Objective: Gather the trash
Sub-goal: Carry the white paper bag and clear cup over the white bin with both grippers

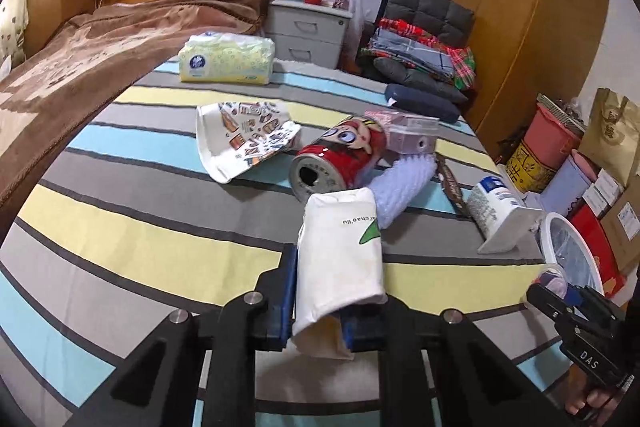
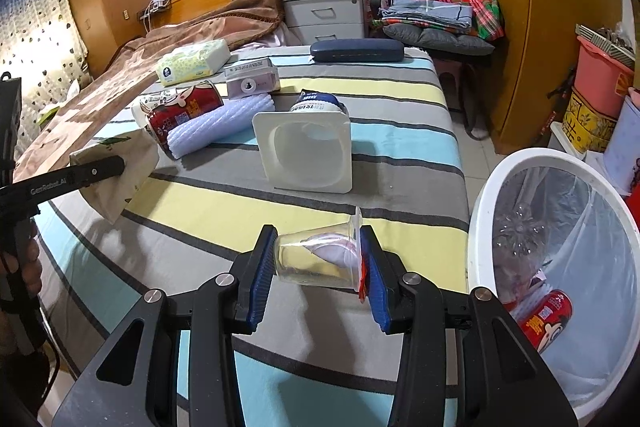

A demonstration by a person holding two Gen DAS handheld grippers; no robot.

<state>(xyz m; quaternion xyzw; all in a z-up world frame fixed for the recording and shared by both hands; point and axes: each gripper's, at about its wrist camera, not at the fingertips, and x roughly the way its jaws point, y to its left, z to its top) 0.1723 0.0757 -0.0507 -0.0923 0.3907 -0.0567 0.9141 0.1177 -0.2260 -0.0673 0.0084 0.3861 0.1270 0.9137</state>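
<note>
My left gripper (image 1: 318, 291) is shut on a crumpled white paper bag (image 1: 340, 251), held above the striped bed; it also shows in the right wrist view (image 2: 120, 175). My right gripper (image 2: 318, 263) is shut on a clear plastic cup (image 2: 316, 259) lying sideways between the pads, just left of the white trash bin (image 2: 500, 187). The bin is lined with a clear bag and holds a red can (image 2: 544, 319). On the bed lie a red cartoon can (image 1: 340, 155), a printed wrapper (image 1: 244, 139) and a white tub (image 1: 500, 215).
A tissue pack (image 1: 226, 59), a pink box (image 1: 408, 135), a pale blue towel (image 1: 400, 183) and a dark glasses case (image 2: 356, 51) lie on the bed. A brown blanket (image 1: 80, 59) covers the left side. Buckets and boxes (image 1: 560, 147) stand on the floor at the right.
</note>
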